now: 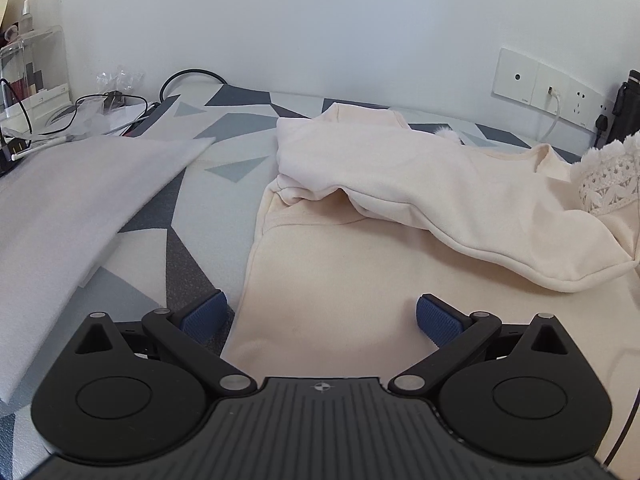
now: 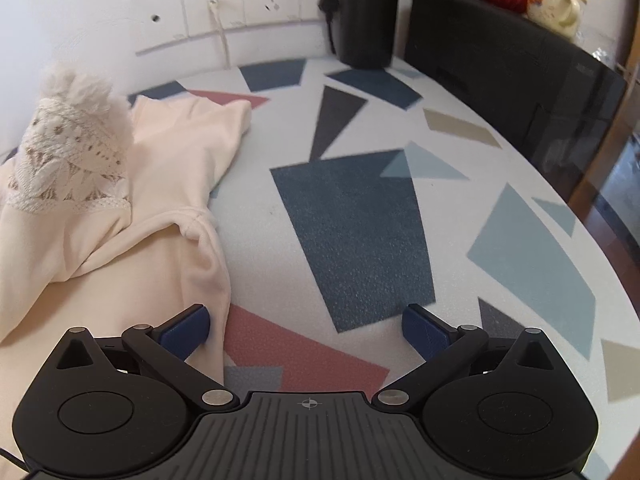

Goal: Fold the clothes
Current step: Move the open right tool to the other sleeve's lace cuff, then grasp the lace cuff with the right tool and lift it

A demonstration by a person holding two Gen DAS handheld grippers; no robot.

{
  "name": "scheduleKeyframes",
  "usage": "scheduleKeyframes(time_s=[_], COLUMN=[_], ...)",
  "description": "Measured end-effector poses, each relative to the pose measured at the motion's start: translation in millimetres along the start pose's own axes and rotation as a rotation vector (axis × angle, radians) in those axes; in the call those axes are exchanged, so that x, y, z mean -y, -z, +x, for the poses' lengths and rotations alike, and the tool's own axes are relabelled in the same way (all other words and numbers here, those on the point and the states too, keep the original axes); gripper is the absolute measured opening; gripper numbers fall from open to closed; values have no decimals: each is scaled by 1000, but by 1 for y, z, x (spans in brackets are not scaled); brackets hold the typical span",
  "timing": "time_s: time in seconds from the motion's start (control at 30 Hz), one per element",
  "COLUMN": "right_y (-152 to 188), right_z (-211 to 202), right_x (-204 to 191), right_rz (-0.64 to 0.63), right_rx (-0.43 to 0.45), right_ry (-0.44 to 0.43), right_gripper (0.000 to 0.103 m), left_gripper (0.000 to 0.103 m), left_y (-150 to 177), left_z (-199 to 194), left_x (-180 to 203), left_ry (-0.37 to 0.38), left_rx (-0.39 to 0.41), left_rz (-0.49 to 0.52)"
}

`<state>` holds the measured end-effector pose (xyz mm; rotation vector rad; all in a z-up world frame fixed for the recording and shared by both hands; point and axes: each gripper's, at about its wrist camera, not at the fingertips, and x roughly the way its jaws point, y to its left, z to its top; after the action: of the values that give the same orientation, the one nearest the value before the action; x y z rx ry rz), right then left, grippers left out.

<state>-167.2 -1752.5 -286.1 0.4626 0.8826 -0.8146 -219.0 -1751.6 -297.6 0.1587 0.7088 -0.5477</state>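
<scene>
On the patterned tablecloth (image 2: 360,232) a cream garment (image 1: 360,280) lies spread out, one sleeve (image 1: 420,200) folded back across its body and a lace-and-fur collar (image 2: 76,152) bunched toward the wall. From where I stand, the left gripper (image 1: 320,316) hovers low with its jaws spread wide, straddling the garment's left edge: one blue pad over the cloth, the other over cream fabric, gripping nothing. Over at the other side, the right gripper (image 2: 306,326) is likewise wide apart and empty, its left pad just beside the garment's right hem, its other pad over bare tablecloth. A folded white cloth (image 1: 80,200) lies well apart to the left.
</scene>
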Motion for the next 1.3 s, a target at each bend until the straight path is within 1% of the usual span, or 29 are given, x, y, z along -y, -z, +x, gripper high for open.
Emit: scheduleKeyframes(time_s=[0.07,0.1,0.13,0.17,0.23,0.27,0.3,0.33,0.37,0.43,0.5,0.57,0.63,0.67,0.7,0.73,0.77,0.8,0.83,0.87,0.93,1.0,1.03,1.07,1.1,1.13,1.17,1.23,1.3], right_y=[-9,-13,-17,-21,-29,-31,-32,-34,-36,-43,-49,-54,-58,-62,-65,-68,-71,-75,-79,-83,-97,-115,-123,-129,-135,-139,-141,-142,-134], right_z=[1,0,-2,-13,-34,-48,-59,-71,-76,-78,-67,-48,-29,-18,-9,0,6,11,9,7,-15,-43,-56,-65,-70,-69,-64,-40,-12], right_x=[-2,-2,-1,0,2,4,4,4,1,-13,-33,-47,-56,-61,-68,-75,-82,-89,-92,-96,-91,-77,-69,-60,-50,-40,-32,-16,-9], right_rz=[21,37,53,92,171,229,279,329,347,304,224,191,183,191,185,179,146,113,97,82,98,130,146,168,201,232,258,303,318], right_rx=[-74,-105,-134,-101,-34,25,71,117,132,117,99,74,48,25,-11,-46,-76,-105,-92,-79,46,226,309,374,428,454,462,383,269], right_ry=[15,7,-1,-19,-54,-89,-140,-191,-238,-329,-348,-354,-360,-370,-390,-411,-418,-425,-427,-430,-539,-623,-641,-646,-644,-628,-604,-550,-500], right_gripper=[102,101,97,89,88,92,98,101,102,102,102,101,95,88,76,67,43,23,17,13,13,13,13,13,13,13,13,13,13], left_gripper=[103,103,103,103,103,103,103,103,103,103,103,103,103,103,103,103,103,103,103,103,103,103,103,103,103,103,103,103,103], left_y=[0,0,0,0,0,1,1,1,1,1,1,-1,-3,-5,-7,-10,-14,-19,-24,-30,-42,-52,-56,-59,-61,-61,-61,-60,-60], left_z=[0,0,0,0,0,0,0,0,0,0,-1,0,2,3,5,8,10,12,14,16,21,28,31,36,42,48,55,60,61], left_x=[2,2,2,1,1,1,1,1,1,1,0,-2,-4,-6,-9,-12,-15,-18,-21,-23,-25,-21,-19,-15,-11,-7,-2,2,4], left_ry=[-4,-3,-2,0,2,3,2,2,1,2,12,27,50,70,92,105,96,78,58,42,19,-5,-14,-25,-38,-53,-73,-85,-98], left_rx=[-2,-2,-3,-3,-2,-2,-2,-3,-3,-4,-6,-11,-19,-24,-30,-36,-36,-33,-26,-12,15,34,43,51,54,50,40,59,64], left_rz=[10,11,11,11,11,10,11,12,14,16,19,38,66,84,104,117,122,125,128,132,151,194,217,243,270,298,329,346,342])
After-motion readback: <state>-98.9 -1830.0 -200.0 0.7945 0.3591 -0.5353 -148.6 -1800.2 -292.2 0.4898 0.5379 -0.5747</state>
